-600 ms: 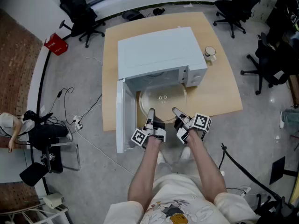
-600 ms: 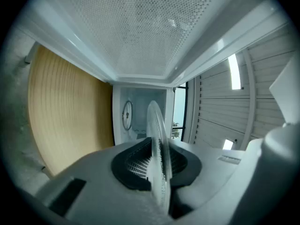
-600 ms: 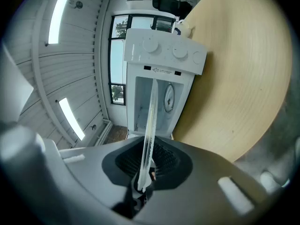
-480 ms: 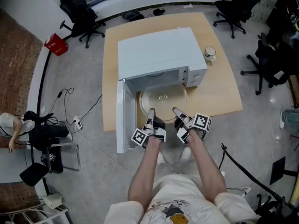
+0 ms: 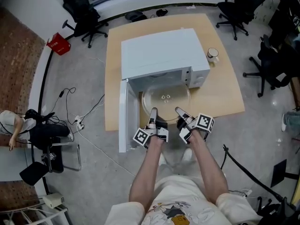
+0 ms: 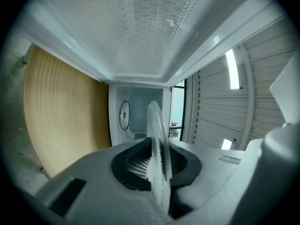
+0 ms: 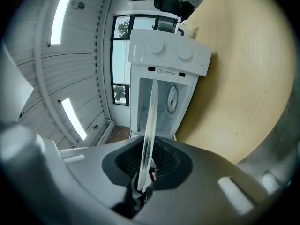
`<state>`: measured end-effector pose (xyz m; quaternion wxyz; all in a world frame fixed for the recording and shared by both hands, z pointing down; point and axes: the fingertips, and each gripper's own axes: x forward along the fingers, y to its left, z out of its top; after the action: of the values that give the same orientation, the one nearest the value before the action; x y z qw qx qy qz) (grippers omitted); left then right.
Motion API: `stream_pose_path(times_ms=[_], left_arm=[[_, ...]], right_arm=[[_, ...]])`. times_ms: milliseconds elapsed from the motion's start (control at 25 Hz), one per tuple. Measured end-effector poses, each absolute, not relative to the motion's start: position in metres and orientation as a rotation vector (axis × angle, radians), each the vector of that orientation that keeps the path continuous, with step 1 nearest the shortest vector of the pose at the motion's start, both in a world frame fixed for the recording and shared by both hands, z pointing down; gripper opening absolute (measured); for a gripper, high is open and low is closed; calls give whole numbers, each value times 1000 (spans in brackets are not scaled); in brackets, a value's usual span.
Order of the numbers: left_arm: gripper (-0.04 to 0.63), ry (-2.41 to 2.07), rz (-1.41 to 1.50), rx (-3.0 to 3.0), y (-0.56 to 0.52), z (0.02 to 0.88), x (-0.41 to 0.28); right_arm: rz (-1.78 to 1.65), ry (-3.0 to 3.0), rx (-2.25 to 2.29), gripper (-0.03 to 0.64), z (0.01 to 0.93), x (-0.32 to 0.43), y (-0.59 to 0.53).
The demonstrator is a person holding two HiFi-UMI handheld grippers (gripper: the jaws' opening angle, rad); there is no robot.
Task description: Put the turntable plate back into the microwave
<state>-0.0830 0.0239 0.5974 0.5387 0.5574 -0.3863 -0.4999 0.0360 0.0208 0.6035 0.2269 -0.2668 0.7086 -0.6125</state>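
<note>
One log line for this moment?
left claw: shut on turntable plate | right claw: shut on turntable plate | position: before microwave opening, not seated | door: open

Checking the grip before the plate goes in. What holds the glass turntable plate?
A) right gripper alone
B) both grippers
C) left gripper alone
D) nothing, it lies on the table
B: the left gripper and the right gripper each clamp the near rim of the turntable plate.

No legible text; print strip on microwave (image 7: pixel 166 55) control panel too small.
</note>
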Motion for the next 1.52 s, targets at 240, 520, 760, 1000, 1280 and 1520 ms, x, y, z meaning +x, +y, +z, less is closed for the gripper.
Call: stream_pose_path(times_ms=[240,520,760,1000,1280,1520], left_arm=[[28,-932,-1185,1339,25,595,-87],[28,-962,-1200,1341,28,591,-66],[28,-991,-1243,1299,27,599,-70],[28,-995,-1251,1266,3,605,-83],[28,-970,-1203,1276,-34,621,-101],[28,-944,-1172,1293,-58,626,-108]], right_arm=[[-1731,1927,-725,46,604,33,24],[-1754,1928,-706,46,604,54,25],[-1785,1964,-679,46,608,49,16],[-1822,1955,-694,44,614,36,-8],[-1812,1922,-708,44,630,19,-39],[-1768,1921,-679,46,636,9,-60]])
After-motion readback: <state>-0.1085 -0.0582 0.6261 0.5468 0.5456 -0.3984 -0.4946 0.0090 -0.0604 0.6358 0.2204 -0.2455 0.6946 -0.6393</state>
